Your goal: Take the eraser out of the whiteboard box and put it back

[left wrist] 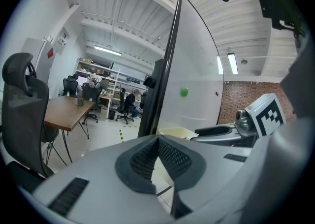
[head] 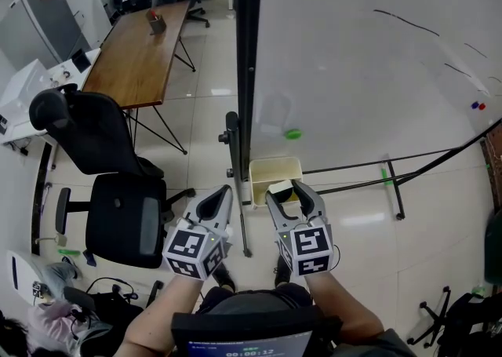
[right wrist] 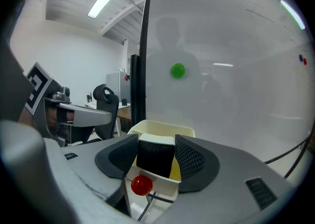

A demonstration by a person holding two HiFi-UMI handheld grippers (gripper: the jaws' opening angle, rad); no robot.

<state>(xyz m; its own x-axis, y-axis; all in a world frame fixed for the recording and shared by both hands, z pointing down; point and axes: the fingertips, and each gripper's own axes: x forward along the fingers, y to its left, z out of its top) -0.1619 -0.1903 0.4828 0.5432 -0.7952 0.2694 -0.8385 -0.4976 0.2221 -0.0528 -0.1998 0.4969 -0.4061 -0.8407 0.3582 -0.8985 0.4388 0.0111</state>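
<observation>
A cream whiteboard box (head: 273,167) hangs at the whiteboard's (head: 369,49) lower left edge. My right gripper (head: 294,194) is shut on the eraser (head: 280,188), a black block with a white top, right over the box's front part. In the right gripper view the eraser (right wrist: 155,158) fills the gap between the jaws of the right gripper (right wrist: 156,144), with its lower end at the rim of the box (right wrist: 162,128). My left gripper (head: 222,194) hovers just left of the box, shut and holding nothing; in its own view the left gripper (left wrist: 158,139) has its pads touching.
A red magnet (right wrist: 141,184) sticks to the box's front wall. A green magnet (head: 292,133) sits on the board above the box. The board's black frame post (head: 248,73) runs beside my left gripper. A black office chair (head: 110,183) and a wooden table (head: 137,53) stand at left.
</observation>
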